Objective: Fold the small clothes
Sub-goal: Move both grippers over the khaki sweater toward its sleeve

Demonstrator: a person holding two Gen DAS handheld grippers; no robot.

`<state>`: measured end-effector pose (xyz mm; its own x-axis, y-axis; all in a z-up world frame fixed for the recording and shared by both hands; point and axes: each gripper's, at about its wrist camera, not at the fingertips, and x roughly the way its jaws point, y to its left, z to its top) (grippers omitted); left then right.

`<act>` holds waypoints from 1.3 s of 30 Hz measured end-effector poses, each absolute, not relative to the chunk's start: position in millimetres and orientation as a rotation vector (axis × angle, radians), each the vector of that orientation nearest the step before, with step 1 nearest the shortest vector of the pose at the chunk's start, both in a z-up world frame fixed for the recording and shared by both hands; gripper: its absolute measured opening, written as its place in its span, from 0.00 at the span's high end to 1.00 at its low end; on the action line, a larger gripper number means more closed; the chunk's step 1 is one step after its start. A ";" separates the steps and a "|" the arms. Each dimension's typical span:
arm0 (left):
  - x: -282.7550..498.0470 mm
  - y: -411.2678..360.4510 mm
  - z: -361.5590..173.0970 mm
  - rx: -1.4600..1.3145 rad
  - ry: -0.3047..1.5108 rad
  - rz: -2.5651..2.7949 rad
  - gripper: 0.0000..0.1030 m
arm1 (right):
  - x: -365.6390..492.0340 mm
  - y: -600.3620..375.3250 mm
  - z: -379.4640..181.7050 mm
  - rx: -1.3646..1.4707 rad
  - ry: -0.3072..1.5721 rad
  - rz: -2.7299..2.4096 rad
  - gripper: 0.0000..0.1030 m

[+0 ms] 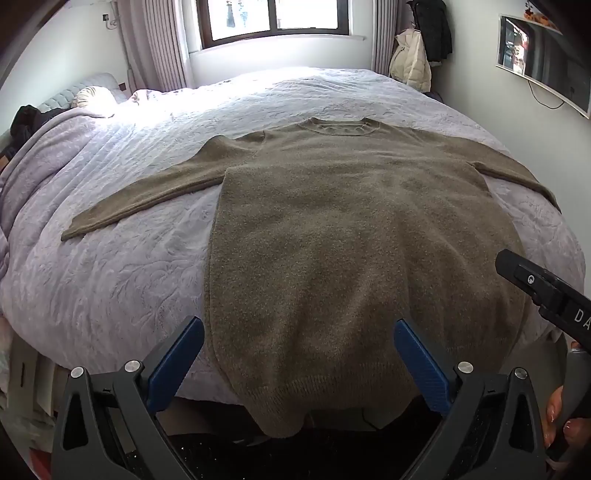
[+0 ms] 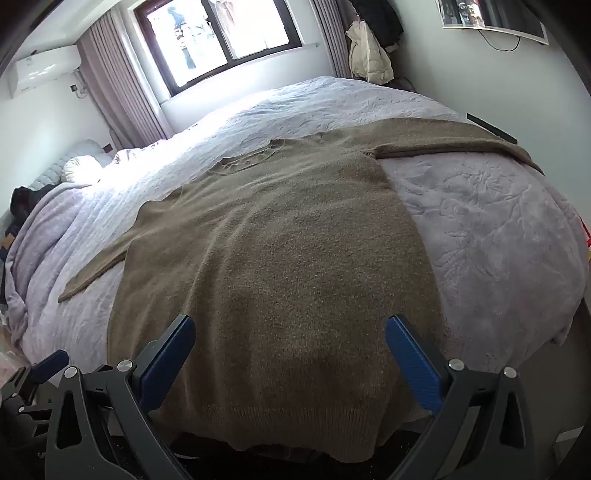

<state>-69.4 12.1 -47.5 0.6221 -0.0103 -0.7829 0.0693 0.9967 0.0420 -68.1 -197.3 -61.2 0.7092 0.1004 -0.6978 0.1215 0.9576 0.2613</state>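
An olive-brown knitted sweater (image 1: 351,236) lies flat on the bed, collar toward the window, both sleeves spread out sideways. Its hem hangs over the near bed edge. It also shows in the right wrist view (image 2: 280,266). My left gripper (image 1: 297,332) is open with blue pads, hovering over the hem, holding nothing. My right gripper (image 2: 290,330) is open too, above the hem area, empty. The right gripper's black body (image 1: 546,291) shows at the right edge of the left wrist view; part of the left gripper (image 2: 37,384) shows at the lower left of the right wrist view.
The bed has a lilac quilted cover (image 1: 122,266). Pillows and dark clothes (image 1: 29,122) lie at the left end. A window (image 1: 273,18), curtains, hanging coats (image 1: 413,59) and a wall TV (image 1: 543,59) are beyond.
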 end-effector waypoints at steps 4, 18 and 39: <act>-71.6 8.3 -51.3 0.089 0.905 -0.042 0.00 | -68.9 -201.9 -66.9 0.315 0.782 0.000 0.00; -75.0 -18.5 -49.7 0.152 0.923 -0.044 0.00 | -84.2 -233.3 -59.7 0.367 0.756 -0.009 0.00; -15.8 -12.0 -3.0 0.064 0.846 -0.064 0.00 | -50.0 -250.7 -13.9 0.331 0.717 -0.066 0.00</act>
